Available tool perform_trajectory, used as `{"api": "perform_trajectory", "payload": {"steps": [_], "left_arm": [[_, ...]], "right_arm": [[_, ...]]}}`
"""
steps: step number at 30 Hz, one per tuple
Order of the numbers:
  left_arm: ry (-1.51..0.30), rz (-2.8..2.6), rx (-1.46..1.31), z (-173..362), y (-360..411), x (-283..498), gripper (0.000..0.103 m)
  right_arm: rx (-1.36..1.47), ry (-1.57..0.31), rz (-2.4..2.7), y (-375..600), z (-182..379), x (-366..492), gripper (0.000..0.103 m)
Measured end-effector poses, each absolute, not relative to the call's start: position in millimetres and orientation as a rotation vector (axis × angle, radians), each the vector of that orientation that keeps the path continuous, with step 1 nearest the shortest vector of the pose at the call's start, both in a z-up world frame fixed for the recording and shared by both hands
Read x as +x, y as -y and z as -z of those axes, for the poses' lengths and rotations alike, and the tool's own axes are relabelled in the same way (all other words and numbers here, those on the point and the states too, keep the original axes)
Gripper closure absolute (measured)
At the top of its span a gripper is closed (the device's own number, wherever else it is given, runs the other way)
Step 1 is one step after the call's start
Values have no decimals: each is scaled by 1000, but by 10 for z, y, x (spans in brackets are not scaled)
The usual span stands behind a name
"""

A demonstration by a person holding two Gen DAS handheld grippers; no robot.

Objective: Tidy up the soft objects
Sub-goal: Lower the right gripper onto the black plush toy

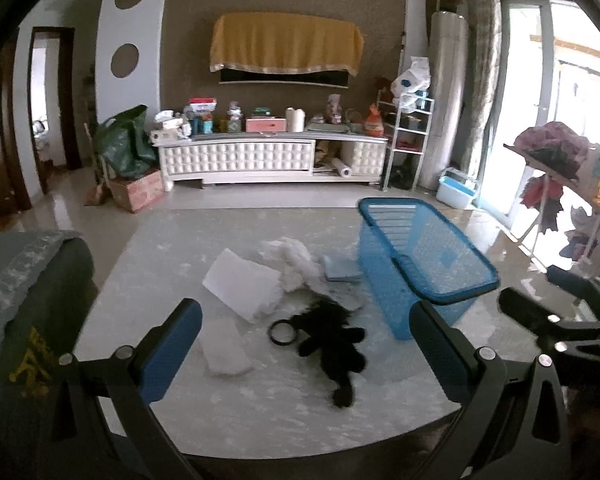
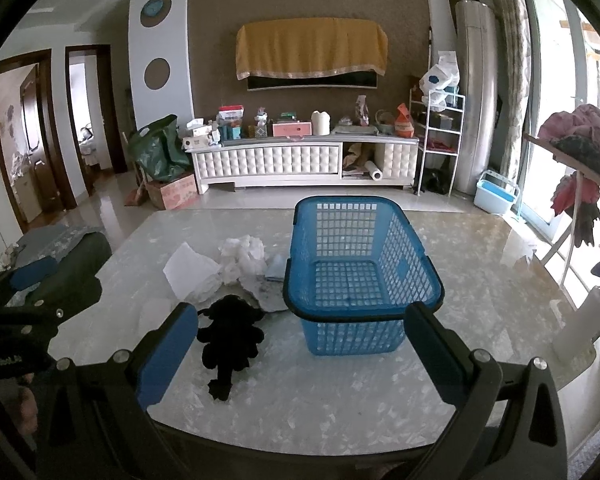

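Marbled glossy table [image 2: 380,400], blue plastic lattice basket [image 2: 360,264], fuzzy black plush [image 2: 230,340], both grippers [image 1: 306,344] [image 2: 300,348] wide apart, empty

Daylight is admitted through the tall glass balcony door [image 2: 560,112] at three o'clock, where overexposure is seen. Glare is spread on the glossy pale marble-patterned table [image 2: 340,408]. Edges are bent and darkened by fisheye distortion; the left view is slightly blurred.

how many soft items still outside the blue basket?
5 visible, all left of the empty blue basket: black plush toy nearest, white foam sheet, white fluffy wad, light blue cloth, pale flat pad. Others may be hidden underneath.
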State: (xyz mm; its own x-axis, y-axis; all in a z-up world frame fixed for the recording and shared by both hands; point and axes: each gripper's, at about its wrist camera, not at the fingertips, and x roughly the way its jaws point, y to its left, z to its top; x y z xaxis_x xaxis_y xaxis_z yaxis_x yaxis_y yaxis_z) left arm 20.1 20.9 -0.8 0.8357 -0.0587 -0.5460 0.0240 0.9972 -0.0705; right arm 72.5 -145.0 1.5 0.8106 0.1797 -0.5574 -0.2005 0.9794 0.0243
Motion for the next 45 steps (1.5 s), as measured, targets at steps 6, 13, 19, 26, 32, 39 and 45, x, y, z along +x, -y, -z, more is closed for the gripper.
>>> {"api": "perform_trajectory", "payload": {"steps": [6,13,19,26,32,39,45], "left_arm": [[-616,13,-51,-17,-404,322,0],[-714,-20,-73,141,-707,490,0],[-771,-39,-103,316,-1002,570,0],[-845,-60,-159,577,-1351,687,0],[-905,-61,-154,850,-1480,794,0],[-963,-37,-177,1103,-1587,936,0],[-1003,-7,-175,1293,-1604,1112,0]], "right_arm": [[-37,-630,-238,1358,-34,861,0],[-69,-704,-318,1057,64,1088,0],[-126,-807,-380,719,303,1243,0],[-210,-901,-417,393,516,1340,0],[-269,-963,-435,200,690,1459,0],[-293,-1047,-400,121,938,1675,0],[-316,-1101,-361,137,1114,1824,0]]}}
